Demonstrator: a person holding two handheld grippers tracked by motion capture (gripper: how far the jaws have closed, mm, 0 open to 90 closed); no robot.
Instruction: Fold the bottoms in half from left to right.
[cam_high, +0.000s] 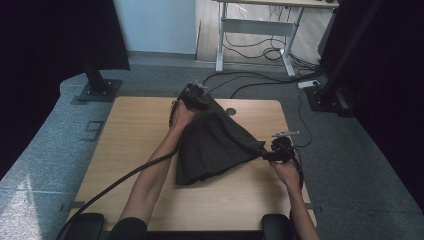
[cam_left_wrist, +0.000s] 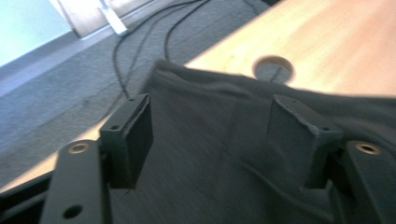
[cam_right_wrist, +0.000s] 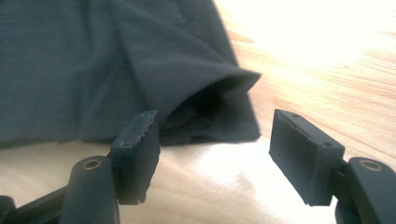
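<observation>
Black jaws of the right gripper (cam_right_wrist: 215, 156) stand apart in the right gripper view, with nothing between them: it is released, and a folded corner of the dark cloth (cam_right_wrist: 116, 65) lies just ahead of the pads on the table (cam_right_wrist: 327, 74). In the left gripper view the left gripper (cam_left_wrist: 210, 135) is likewise released, its 2 pads (cam_left_wrist: 135, 135) spread over the cloth's far edge, the fabric lying beneath and between them but not pinched.

From the high view, the cloth (cam_high: 215, 142) is spread in a rough fan across the middle of the table (cam_high: 130, 130), narrow at the far end by the round cable hole (cam_high: 230, 111) and wider toward the person. The left gripper (cam_high: 194, 95) sits at the far narrow end; the right gripper (cam_high: 267, 156) is at the right-hand corner.

The step in hand looks like taking hold of 2 corners to spread or fold the garment. To do it well, each gripper should probably come in low and nearly flat to the table, so 1 pad slides under the edge while the other comes down on top. The right one would do best to aim at the doubled fold where the layers open, catching every layer rather than the top one alone. The left should take the hem itself, not the loose fabric behind it. Closing both before lifting should keep the cloth from dragging and bunching.
</observation>
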